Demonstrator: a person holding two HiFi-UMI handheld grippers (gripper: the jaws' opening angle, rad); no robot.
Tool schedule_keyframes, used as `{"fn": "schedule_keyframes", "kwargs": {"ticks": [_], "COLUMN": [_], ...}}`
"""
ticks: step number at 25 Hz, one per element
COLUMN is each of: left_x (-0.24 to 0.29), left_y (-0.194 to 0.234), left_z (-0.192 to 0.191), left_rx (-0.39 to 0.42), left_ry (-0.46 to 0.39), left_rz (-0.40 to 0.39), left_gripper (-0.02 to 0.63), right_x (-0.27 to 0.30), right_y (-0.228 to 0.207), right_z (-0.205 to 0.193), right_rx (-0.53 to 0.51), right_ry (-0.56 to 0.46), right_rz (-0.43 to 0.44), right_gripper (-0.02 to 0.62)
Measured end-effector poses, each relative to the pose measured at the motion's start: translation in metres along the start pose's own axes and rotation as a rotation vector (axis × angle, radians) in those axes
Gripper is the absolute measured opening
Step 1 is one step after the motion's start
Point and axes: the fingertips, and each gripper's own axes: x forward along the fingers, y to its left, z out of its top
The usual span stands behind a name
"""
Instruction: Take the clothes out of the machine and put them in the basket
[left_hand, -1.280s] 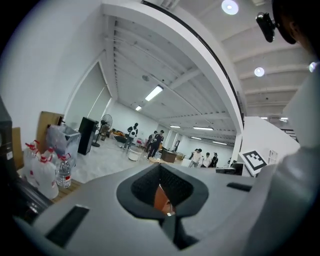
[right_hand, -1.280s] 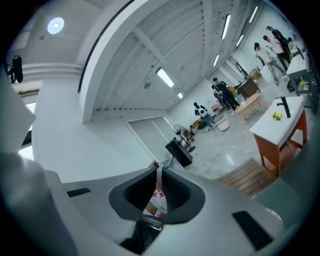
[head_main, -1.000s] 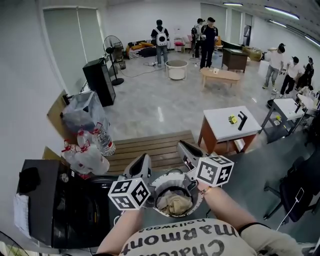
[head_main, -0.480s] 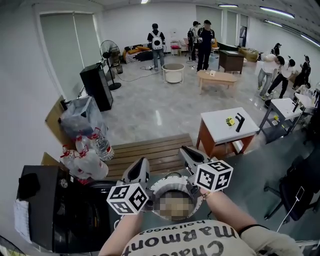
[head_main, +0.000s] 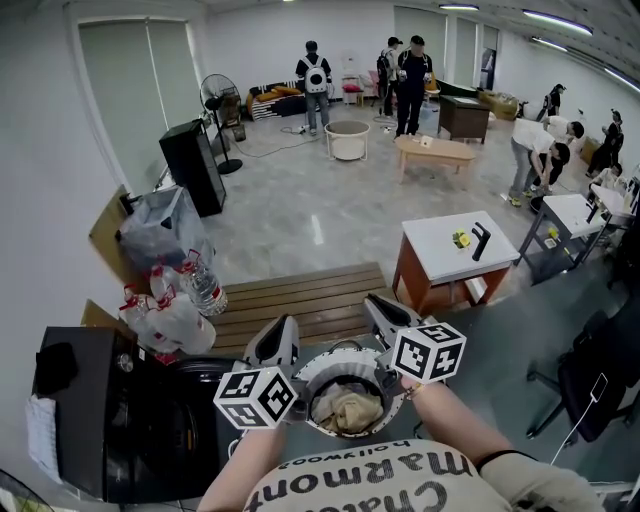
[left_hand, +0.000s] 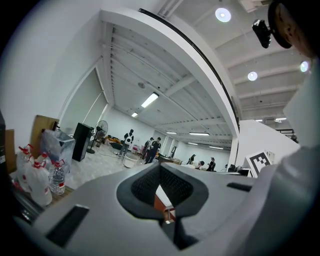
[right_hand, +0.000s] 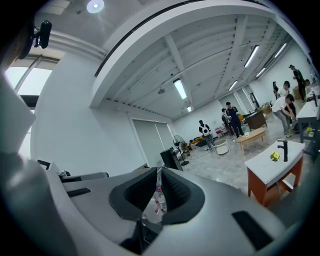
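A small round white machine (head_main: 318, 366) stands open right below me, with crumpled beige clothes (head_main: 348, 410) lying in its drum. Both grippers hover level over its far rim and point away from me. My left gripper (head_main: 279, 338) is above the rim's left side; its jaws meet at the tips with nothing between them, as the left gripper view (left_hand: 160, 167) also shows. Over the right side, my right gripper (head_main: 384, 311) has its jaws shut and empty too (right_hand: 159, 171). Neither gripper touches the clothes.
A black appliance (head_main: 100, 420) stands close at the left. Beyond it are clear water bottles (head_main: 170, 315) and a wooden platform (head_main: 300, 298). A white-topped table (head_main: 460, 245) is at the right. Far across the room stand a white round tub (head_main: 347, 140) and several people.
My right gripper has dipped a little toward the machine. The left gripper has stayed where it was. People in the background have shifted.
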Motion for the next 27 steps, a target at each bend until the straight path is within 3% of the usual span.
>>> {"fn": "schedule_keyframes", "kwargs": {"ticks": [27], "left_x": [-0.004], "left_y": [0.015], "left_z": [-0.004], "left_rx": [-0.018], "left_ry": [-0.002], "left_rz": [0.015], "left_gripper": [0.009], "right_x": [0.002], "right_y": [-0.005], "right_z": [-0.01], "right_rx": [0.02], "right_ry": [0.014], "right_rz": [-0.021], "right_gripper": [0.044]}}
